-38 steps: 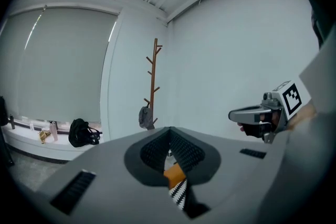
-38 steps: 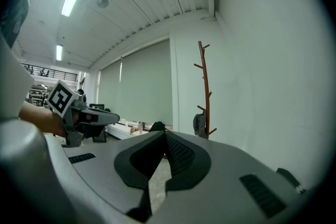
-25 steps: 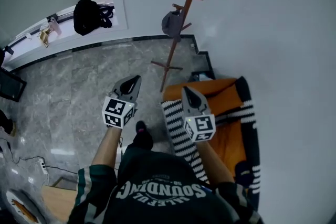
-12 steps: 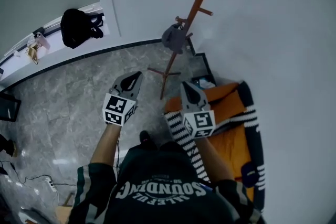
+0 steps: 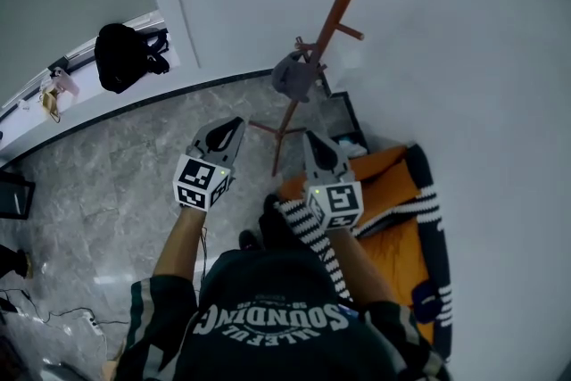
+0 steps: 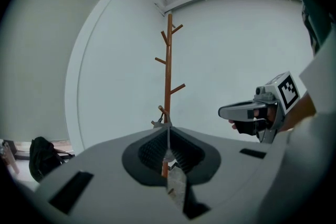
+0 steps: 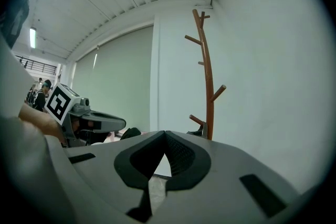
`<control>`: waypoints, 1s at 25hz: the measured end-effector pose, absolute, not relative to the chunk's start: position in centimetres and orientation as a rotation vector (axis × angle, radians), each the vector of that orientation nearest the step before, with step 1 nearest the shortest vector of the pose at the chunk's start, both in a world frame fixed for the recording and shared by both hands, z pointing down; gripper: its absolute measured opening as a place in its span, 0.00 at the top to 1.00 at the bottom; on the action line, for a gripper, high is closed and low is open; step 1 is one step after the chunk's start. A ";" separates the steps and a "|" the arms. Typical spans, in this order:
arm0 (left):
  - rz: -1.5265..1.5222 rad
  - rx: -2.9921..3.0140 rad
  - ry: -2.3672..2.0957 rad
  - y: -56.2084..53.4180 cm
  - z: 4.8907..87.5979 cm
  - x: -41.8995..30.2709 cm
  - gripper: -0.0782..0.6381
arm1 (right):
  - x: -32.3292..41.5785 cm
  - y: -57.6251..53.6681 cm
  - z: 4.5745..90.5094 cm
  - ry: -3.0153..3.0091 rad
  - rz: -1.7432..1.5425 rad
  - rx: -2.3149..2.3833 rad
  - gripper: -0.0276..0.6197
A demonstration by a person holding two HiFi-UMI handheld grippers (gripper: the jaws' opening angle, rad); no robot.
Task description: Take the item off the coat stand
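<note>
A brown wooden coat stand (image 5: 332, 15) rises against the white wall. A grey cap-like item (image 5: 290, 76) hangs on one of its low pegs. My left gripper (image 5: 234, 123) is shut and empty, pointing at the stand's foot from the left. My right gripper (image 5: 310, 136) is shut too, with nothing in it, just right of the pole's base. In the left gripper view the stand (image 6: 169, 71) is straight ahead and the grey item (image 6: 159, 123) peeks over the shut jaws. The right gripper view has the stand (image 7: 208, 78) to the right and the item (image 7: 199, 132) low on it.
A black bag (image 5: 125, 56) lies on the white ledge at the back left. An orange cloth with black-and-white stripes (image 5: 400, 190) covers something at my right. A dark box (image 5: 344, 116) sits by the wall behind the stand's feet. Grey stone floor (image 5: 116, 165) spreads left.
The stand and its grey item have drawn nearer and a little to the right in the head view; both grippers moved slightly toward it and stayed shut.
</note>
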State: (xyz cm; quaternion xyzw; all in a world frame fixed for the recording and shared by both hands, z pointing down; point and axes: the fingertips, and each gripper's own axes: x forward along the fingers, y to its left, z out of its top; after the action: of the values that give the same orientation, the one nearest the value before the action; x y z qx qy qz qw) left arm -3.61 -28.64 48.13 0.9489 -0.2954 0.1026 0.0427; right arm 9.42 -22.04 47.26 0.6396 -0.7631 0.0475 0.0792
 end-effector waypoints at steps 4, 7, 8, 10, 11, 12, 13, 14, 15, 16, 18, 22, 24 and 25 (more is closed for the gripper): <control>0.306 2.888 -0.924 -30.8 48.2 -2.4 0.89 | 10.7 -24.7 46.4 -2.303 0.115 1.912 0.95; 0.311 2.889 -0.913 -32.0 48.2 -1.3 0.89 | 11.8 -26.3 46.0 -2.301 0.116 1.930 0.95; 0.312 2.892 -0.906 -32.3 48.3 -0.9 0.89 | 12.1 -26.7 46.0 -2.302 0.112 1.927 0.95; 0.299 2.901 -0.890 -32.7 48.2 -0.3 0.89 | 12.4 -27.3 46.0 -2.303 0.116 1.918 0.95; 0.291 2.906 -0.883 -32.8 48.2 0.0 0.89 | 12.5 -27.4 46.0 -2.306 0.124 1.915 0.95; 0.287 2.905 -0.877 -33.0 48.2 0.3 0.88 | 12.6 -27.6 46.0 -2.311 0.128 1.912 0.95; 0.286 2.900 -0.869 -33.2 48.4 0.6 0.84 | 12.6 -27.7 46.0 -2.315 0.128 1.908 0.95; 0.288 2.891 -0.856 -33.4 48.7 0.9 0.77 | 12.7 -27.9 46.0 -2.318 0.126 1.905 0.95; 0.291 2.885 -0.838 -33.6 49.0 1.3 0.71 | 12.8 -28.1 46.0 -2.318 0.125 1.902 0.95; 0.293 2.883 -0.817 -33.7 49.2 1.7 0.67 | 13.0 -28.3 46.0 -2.318 0.126 1.900 0.95; 0.294 2.884 -0.777 -33.8 49.7 2.4 0.61 | 13.2 -28.6 46.0 -2.317 0.134 1.900 0.95; 0.323 2.865 -0.731 -34.1 51.0 3.4 0.51 | 13.8 -29.1 46.2 -2.312 0.147 1.901 0.95; 0.346 2.855 -0.737 -34.3 51.7 3.6 0.51 | 13.9 -29.2 46.2 -2.315 0.145 1.895 0.95; 0.354 2.850 -0.742 -34.4 52.0 3.7 0.51 | 14.0 -29.2 46.2 -2.315 0.145 1.894 0.95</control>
State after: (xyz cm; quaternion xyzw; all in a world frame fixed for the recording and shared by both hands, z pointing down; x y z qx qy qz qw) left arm 3.70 -34.44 52.01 0.9571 -0.2492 0.1189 0.0878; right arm 13.98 -29.24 46.21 0.6307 -0.7710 0.0481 0.0736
